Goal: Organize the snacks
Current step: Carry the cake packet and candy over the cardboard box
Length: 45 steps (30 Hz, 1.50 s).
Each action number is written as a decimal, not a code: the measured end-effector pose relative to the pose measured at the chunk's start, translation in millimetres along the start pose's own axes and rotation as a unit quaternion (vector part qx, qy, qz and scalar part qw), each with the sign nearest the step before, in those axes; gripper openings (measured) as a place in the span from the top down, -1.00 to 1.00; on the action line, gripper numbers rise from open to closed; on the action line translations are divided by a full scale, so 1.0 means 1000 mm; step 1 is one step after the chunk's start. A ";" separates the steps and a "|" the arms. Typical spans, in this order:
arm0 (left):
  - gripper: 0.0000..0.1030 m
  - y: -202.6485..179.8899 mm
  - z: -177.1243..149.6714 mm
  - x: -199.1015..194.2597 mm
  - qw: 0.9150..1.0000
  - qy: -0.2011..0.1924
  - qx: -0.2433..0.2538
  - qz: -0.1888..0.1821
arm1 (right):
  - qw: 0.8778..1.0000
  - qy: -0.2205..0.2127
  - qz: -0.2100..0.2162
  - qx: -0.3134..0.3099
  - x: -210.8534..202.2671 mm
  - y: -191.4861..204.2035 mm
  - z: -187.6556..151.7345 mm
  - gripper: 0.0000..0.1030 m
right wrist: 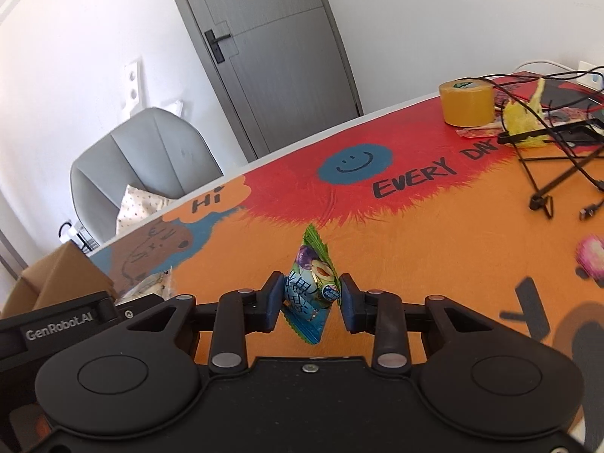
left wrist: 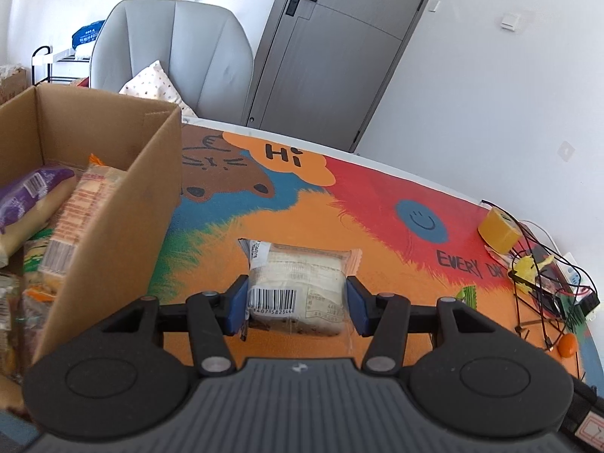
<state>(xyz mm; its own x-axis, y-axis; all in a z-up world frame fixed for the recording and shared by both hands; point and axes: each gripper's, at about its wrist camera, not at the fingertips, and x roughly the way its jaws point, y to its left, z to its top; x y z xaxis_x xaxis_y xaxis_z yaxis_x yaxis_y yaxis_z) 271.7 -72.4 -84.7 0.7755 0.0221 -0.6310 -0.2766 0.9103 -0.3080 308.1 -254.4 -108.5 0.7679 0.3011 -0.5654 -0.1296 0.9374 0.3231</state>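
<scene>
Snacks partly sorted: box (left wrist: 113, 204) far left already holds several packs, left gripper (left wrist: 296, 302) clamps a clear bun pack (left wrist: 298, 279) just right of it, right gripper (right wrist: 311, 296) pinches a small green candy (right wrist: 311, 283), pink sweet (right wrist: 590, 260) right remains loose.

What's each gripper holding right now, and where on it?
Left gripper holds the clear-wrapped pastry pack across its near, barcode end. Right gripper holds the small green candy packet by its sides, around the middle.
</scene>
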 end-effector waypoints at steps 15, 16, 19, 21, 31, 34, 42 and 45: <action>-0.02 0.019 0.000 -0.079 0.998 -0.060 0.012 -0.013 | 0.998 -0.057 0.038 0.010 -0.067 0.028 -0.017 0.37; -0.02 0.021 0.000 -0.083 0.998 -0.064 0.011 -0.013 | 0.997 -0.059 0.041 0.008 -0.070 0.031 -0.018 0.37; -0.02 0.027 0.002 -0.096 0.997 -0.074 0.009 -0.013 | 0.997 -0.064 0.050 0.002 -0.078 0.040 -0.019 0.37; -0.02 0.030 0.003 -0.103 0.997 -0.080 0.007 -0.012 | 0.996 -0.067 0.055 -0.003 -0.083 0.046 -0.020 0.37; -0.02 0.056 0.011 -0.128 0.994 -0.108 -0.011 -0.002 | 0.994 -0.078 0.080 -0.024 -0.095 0.074 -0.020 0.37; -0.02 0.071 0.014 -0.133 0.994 -0.111 -0.022 0.005 | 0.993 -0.077 0.088 -0.031 -0.095 0.085 -0.022 0.37; -0.02 0.109 0.021 -0.138 0.992 -0.115 -0.043 0.025 | 0.990 -0.073 0.110 -0.047 -0.089 0.116 -0.025 0.37; -0.02 0.121 0.023 -0.136 0.992 -0.112 -0.053 0.032 | 0.990 -0.068 0.116 -0.050 -0.085 0.125 -0.024 0.37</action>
<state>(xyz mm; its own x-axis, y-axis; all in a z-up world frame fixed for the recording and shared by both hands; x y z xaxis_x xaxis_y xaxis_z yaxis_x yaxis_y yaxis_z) 146.3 44.5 -19.6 0.8577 0.1813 -0.4812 -0.3787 0.8558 -0.3525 211.6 -158.5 -38.9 0.7864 0.4907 -0.3752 -0.3690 0.8603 0.3518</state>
